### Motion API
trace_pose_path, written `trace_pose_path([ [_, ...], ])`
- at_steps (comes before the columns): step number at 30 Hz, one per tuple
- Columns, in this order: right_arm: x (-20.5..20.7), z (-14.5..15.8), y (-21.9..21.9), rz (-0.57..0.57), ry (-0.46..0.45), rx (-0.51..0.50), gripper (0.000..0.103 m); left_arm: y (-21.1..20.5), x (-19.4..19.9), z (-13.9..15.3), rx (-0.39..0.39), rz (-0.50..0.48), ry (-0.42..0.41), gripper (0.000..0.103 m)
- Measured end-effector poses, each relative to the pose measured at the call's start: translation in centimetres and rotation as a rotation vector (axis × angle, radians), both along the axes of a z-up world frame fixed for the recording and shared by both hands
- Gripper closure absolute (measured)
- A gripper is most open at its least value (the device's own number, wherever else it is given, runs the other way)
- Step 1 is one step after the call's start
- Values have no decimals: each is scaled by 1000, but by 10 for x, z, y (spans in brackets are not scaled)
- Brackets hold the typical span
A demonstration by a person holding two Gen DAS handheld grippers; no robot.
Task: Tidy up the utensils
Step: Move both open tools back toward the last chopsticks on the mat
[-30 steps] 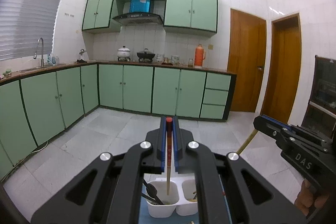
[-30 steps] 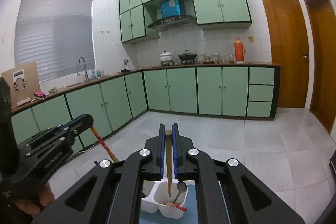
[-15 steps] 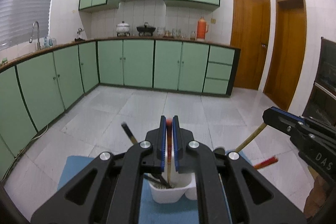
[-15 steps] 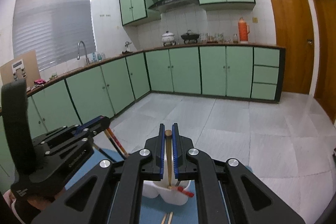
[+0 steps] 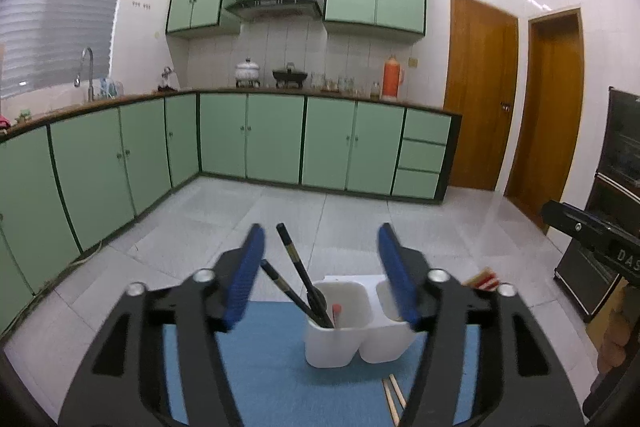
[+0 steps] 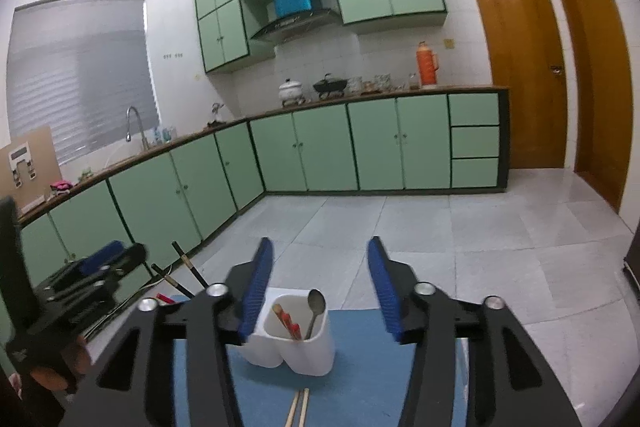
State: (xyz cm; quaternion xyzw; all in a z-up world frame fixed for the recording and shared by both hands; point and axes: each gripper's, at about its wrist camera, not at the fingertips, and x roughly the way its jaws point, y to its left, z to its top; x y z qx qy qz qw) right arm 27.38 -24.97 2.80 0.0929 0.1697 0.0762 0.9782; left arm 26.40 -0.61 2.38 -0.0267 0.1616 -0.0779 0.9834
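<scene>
- Looking across the blue mat (image 5: pixel 272 363), we see a white two-compartment holder (image 5: pixel 352 323) standing on it, in front of both grippers
- From the left wrist view, its left compartment holds two dark chopsticks (image 5: pixel 294 263) leaning up and to the left, plus a red-tipped stick (image 5: pixel 337 311) standing low inside
- From the right wrist view, the nearer compartment holds a metal spoon (image 6: pixel 316 307) bowl-up and a few red and wooden chopsticks (image 6: pixel 286 319) leaning left; the left wrist view shows only their red and tan ends past the right finger
- We also see a loose pair of wooden chopsticks (image 6: pixel 298 407) lying on the mat just in front of the holder
- Our left gripper (image 5: pixel 320 275) has its blue-padded fingers spread wide with nothing between them, the holder framed in the gap
- Our right gripper (image 6: pixel 318 287) is likewise spread wide and grips nothing, pointing at the holder from above and close by
- Each view catches the other gripper at its edge: the right one at the far right of the left view, the left one at the lower left of the right view, with a bit of hand under it
</scene>
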Motion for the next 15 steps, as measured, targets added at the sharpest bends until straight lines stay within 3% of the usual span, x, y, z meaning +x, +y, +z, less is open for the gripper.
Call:
trace_pose_path([
  [4, -30, -8, -2, -22, -3, -1, 40, -2, -34, 2, 11, -8, -29, 22],
  [6, -45, -16, -2, -34, 5, 7, 28, -3, -48, 0, 8, -5, -27, 14],
  [9, -66, -30, 0, -65, 18, 0, 14, -4, -69, -9, 10, -10, -11, 12],
  [15, -95, -64, 5, -78, 100, -28, 10, -4, -97, -39, 36, -12, 63, 9],
])
